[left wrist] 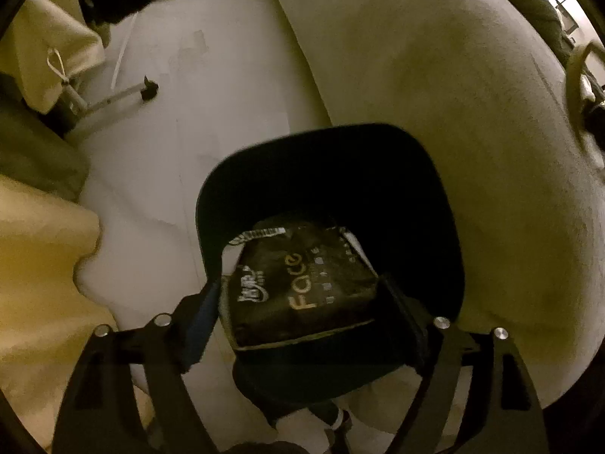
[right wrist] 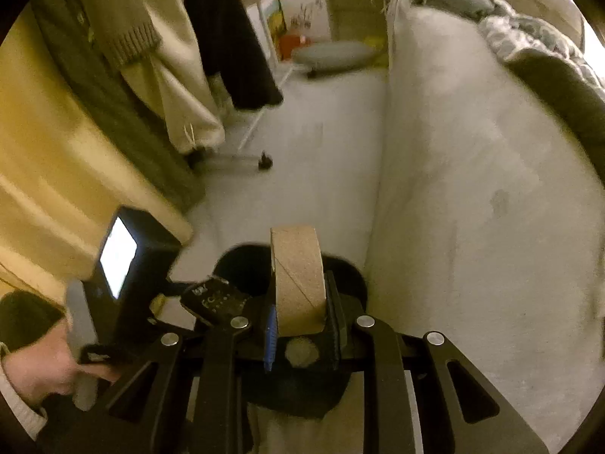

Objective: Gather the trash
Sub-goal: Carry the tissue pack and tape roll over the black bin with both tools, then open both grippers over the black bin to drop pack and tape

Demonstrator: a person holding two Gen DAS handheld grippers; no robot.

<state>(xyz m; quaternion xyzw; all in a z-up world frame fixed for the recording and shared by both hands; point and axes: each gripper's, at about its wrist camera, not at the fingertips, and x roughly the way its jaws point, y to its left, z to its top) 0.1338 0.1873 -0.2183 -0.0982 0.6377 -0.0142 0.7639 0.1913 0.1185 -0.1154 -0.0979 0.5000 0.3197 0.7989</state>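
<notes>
1. The left gripper (left wrist: 302, 295) points steeply down, its fingers spread wide on either side of a dark tissue packet printed "Face" (left wrist: 302, 287); whether the pads still press it I cannot tell.
2. That packet sits over the mouth of a black round-cornered plastic bin (left wrist: 397, 189) standing on the pale floor (left wrist: 189, 113) beside a cream upholstered edge (left wrist: 416, 75).
3. The right gripper (right wrist: 300, 302) is clamped on a brown cardboard tube (right wrist: 298, 280), held upright above the bin (right wrist: 242, 265).
4. A hand (right wrist: 41, 363) grasps the left gripper's handle.
</notes>
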